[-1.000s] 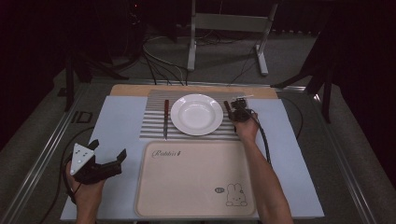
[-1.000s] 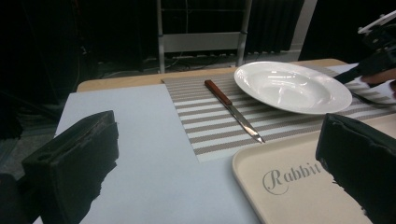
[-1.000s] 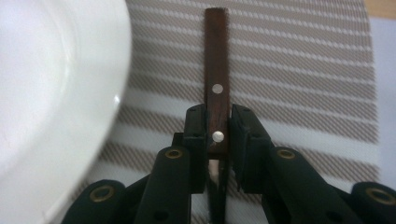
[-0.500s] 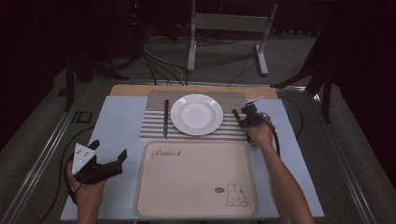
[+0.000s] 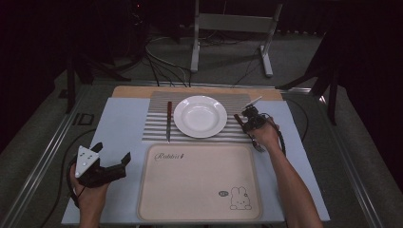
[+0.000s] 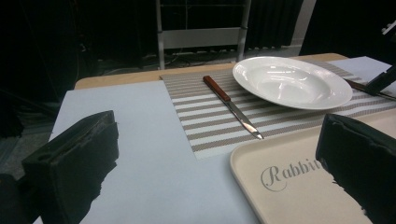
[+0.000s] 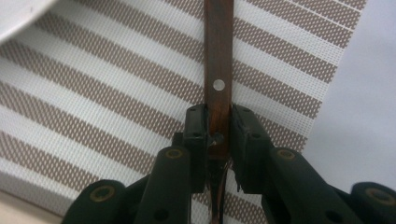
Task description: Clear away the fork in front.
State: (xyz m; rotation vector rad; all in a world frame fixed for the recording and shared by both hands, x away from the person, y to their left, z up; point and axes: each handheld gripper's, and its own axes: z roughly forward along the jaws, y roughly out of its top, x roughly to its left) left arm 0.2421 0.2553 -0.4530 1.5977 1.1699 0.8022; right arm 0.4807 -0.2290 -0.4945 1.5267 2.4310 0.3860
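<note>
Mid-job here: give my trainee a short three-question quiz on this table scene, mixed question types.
1. True or false: the right gripper is clamped on a brown wooden utensil handle.
2. Multiple choice: the wooden-handled table knife lies A) on the beige rabbit-print tray, B) on the striped placemat left of the round white plate, C) inside the plate.
3. Fill in: the left gripper hovers with its jaws ____ beside the tray, over the pale blue table cover.

Key: 1 true; 2 B; 3 open.
</note>
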